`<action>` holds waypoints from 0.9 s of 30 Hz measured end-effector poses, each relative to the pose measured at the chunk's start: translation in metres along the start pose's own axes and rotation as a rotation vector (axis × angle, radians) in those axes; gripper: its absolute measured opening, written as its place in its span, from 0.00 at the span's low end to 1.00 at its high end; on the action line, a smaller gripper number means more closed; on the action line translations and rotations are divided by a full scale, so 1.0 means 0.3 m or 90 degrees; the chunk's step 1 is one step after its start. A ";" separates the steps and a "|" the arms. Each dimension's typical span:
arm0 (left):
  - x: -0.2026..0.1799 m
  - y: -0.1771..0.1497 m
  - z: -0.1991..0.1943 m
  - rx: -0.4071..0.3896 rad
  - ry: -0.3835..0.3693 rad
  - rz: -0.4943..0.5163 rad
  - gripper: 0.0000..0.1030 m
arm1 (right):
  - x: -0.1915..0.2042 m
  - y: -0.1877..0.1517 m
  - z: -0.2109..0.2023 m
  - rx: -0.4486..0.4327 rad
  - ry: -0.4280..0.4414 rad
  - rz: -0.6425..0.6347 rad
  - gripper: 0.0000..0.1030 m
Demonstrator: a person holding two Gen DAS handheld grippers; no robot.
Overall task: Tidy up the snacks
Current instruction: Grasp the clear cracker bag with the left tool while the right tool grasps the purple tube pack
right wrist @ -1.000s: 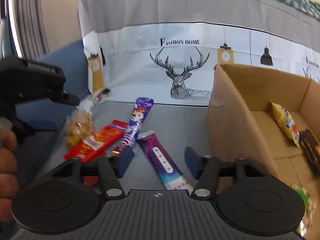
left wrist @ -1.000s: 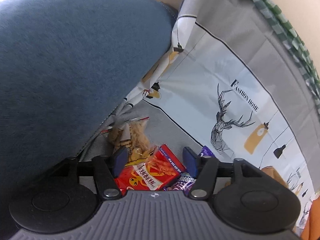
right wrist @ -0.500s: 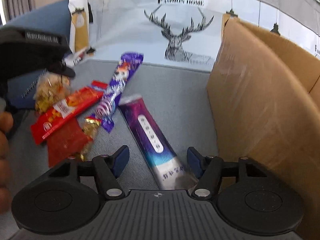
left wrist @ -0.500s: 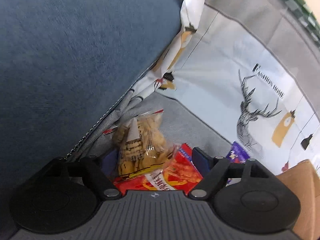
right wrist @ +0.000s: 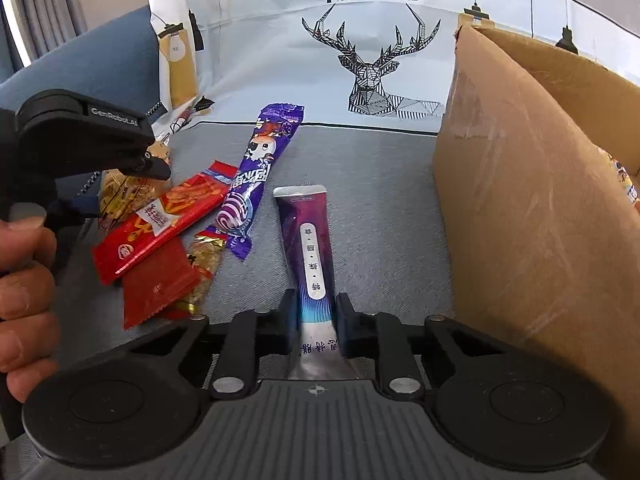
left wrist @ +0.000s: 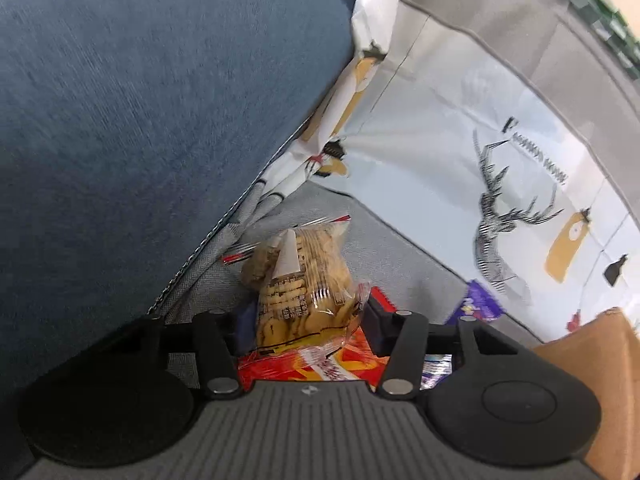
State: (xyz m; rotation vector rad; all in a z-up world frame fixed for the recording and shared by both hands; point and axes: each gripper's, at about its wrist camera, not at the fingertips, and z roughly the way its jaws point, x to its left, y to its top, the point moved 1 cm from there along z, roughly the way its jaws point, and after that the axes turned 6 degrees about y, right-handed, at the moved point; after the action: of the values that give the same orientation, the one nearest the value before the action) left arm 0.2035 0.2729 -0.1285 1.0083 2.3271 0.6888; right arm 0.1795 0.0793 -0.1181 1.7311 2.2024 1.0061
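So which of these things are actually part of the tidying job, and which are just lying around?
Part of the job:
- biscuit bag, left gripper closing on it
- dark purple packet, right gripper closing on it
- long red packet
- purple candy stick
- cardboard box

Just lying about:
- deer-print cloth
- blue cushion

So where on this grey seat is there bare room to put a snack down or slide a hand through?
Bare grey seat runs between the dark purple pouch and the cardboard box, and back toward the deer cloth. The side by the blue cushion is crowded: biscuit bag, red packets and purple candy stick overlap.
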 end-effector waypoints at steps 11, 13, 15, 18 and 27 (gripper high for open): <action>0.033 -0.088 -0.276 0.034 -0.121 0.016 0.55 | 0.033 -0.024 -0.093 0.024 0.059 -0.010 0.18; 0.059 -0.130 -0.334 0.038 -0.130 0.030 0.55 | 0.038 -0.041 -0.122 0.032 0.069 -0.013 0.18; 0.085 -0.171 -0.381 0.045 -0.128 0.045 0.55 | 0.043 -0.065 -0.158 0.039 0.077 -0.018 0.18; 0.133 -0.220 -0.420 0.074 -0.142 0.051 0.56 | 0.052 -0.117 -0.226 0.055 0.091 -0.030 0.18; 0.225 -0.326 -0.356 0.236 -0.035 0.080 0.57 | 0.071 -0.245 -0.305 0.107 0.110 -0.040 0.18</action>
State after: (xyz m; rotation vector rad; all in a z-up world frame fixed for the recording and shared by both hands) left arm 0.0473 0.2401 -0.1268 1.3260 2.4087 0.2710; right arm 0.0671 0.0544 -0.0864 1.6869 2.4983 1.0181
